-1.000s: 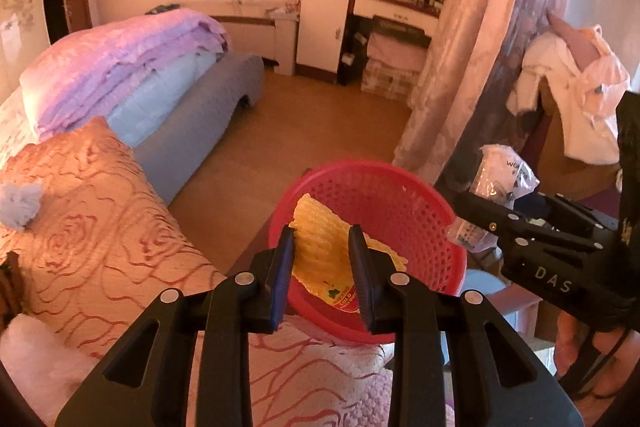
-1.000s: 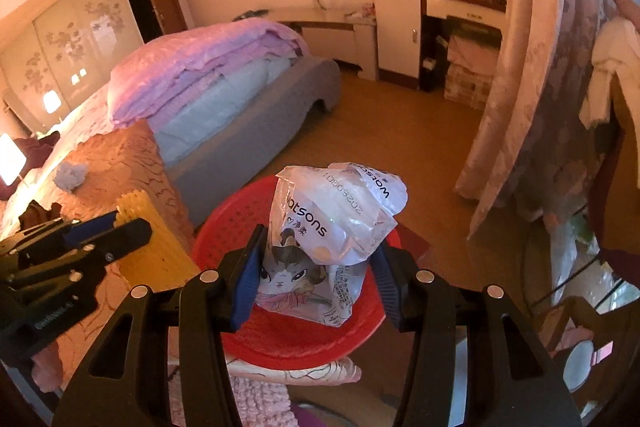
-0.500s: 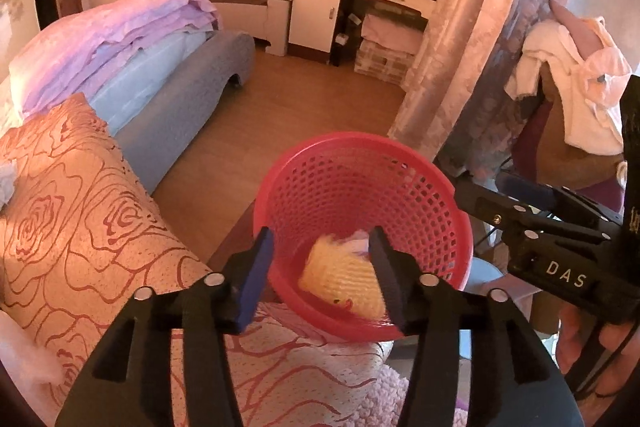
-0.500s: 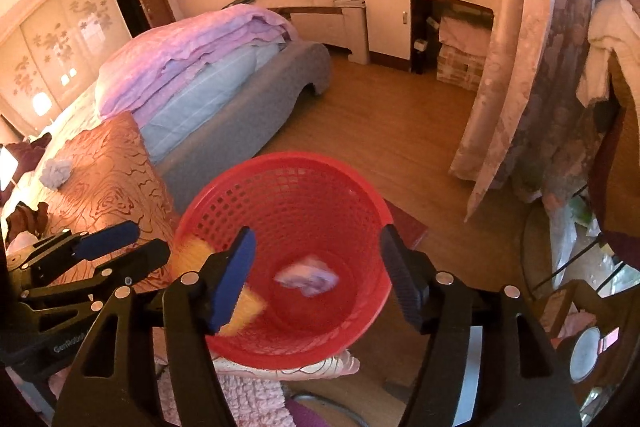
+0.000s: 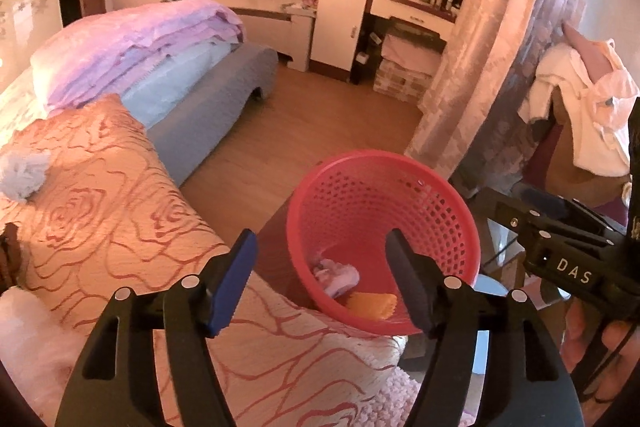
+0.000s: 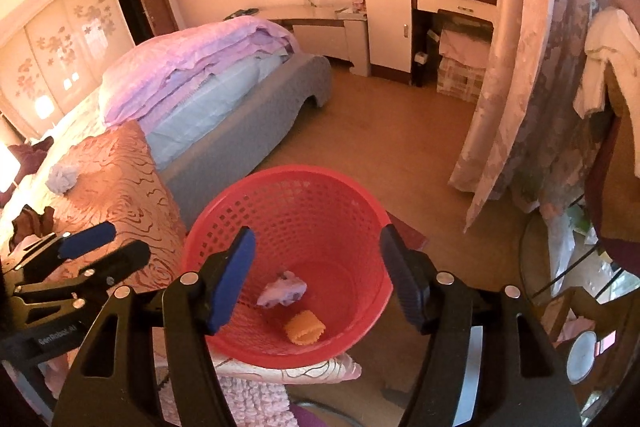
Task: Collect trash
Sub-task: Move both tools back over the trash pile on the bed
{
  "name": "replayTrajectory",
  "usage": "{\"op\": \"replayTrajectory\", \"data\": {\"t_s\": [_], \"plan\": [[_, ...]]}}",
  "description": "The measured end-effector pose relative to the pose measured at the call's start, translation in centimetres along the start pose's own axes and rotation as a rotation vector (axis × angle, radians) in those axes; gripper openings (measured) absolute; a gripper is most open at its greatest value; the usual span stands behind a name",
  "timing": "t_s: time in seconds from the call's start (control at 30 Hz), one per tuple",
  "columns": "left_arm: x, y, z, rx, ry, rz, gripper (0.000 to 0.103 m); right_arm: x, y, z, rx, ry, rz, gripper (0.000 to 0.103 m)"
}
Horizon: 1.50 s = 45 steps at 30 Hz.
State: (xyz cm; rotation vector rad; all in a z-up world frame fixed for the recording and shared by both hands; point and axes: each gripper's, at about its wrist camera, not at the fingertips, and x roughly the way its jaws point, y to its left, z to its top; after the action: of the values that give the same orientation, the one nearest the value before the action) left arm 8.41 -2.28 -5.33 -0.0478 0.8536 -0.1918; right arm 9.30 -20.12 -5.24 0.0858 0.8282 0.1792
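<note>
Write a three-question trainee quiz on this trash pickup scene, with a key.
1. True or false: the yellow wrapper lies inside the red basket.
2. What crumpled thing still lies on the orange rose-patterned cover?
3. Which is true of the right gripper? A. shut on the white bag B. nothing between its fingers.

Key: 1 true. 2 the crumpled tissue. 3 B.

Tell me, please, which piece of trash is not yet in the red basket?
The crumpled tissue on the orange bedspread; the other two lie inside the red basket.
</note>
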Motion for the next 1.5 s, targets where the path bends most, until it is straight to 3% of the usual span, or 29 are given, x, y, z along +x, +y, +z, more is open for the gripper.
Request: {"op": "replayTrajectory", "data": {"t_s": [0.67, 1.5], "plan": [[-6.5, 3.3, -2.3, -0.057, -0.110, 0.114, 0.073, -2.4, 4.6, -0.8, -0.095, -0.067, 0.076, 0.073], [-15.9, 13.2, -7.3, -0.232, -0.195, 0.309, 0.075, -3.8, 14.9, -3.4, -0.258, -0.047, 0.269, 0.079]]}}
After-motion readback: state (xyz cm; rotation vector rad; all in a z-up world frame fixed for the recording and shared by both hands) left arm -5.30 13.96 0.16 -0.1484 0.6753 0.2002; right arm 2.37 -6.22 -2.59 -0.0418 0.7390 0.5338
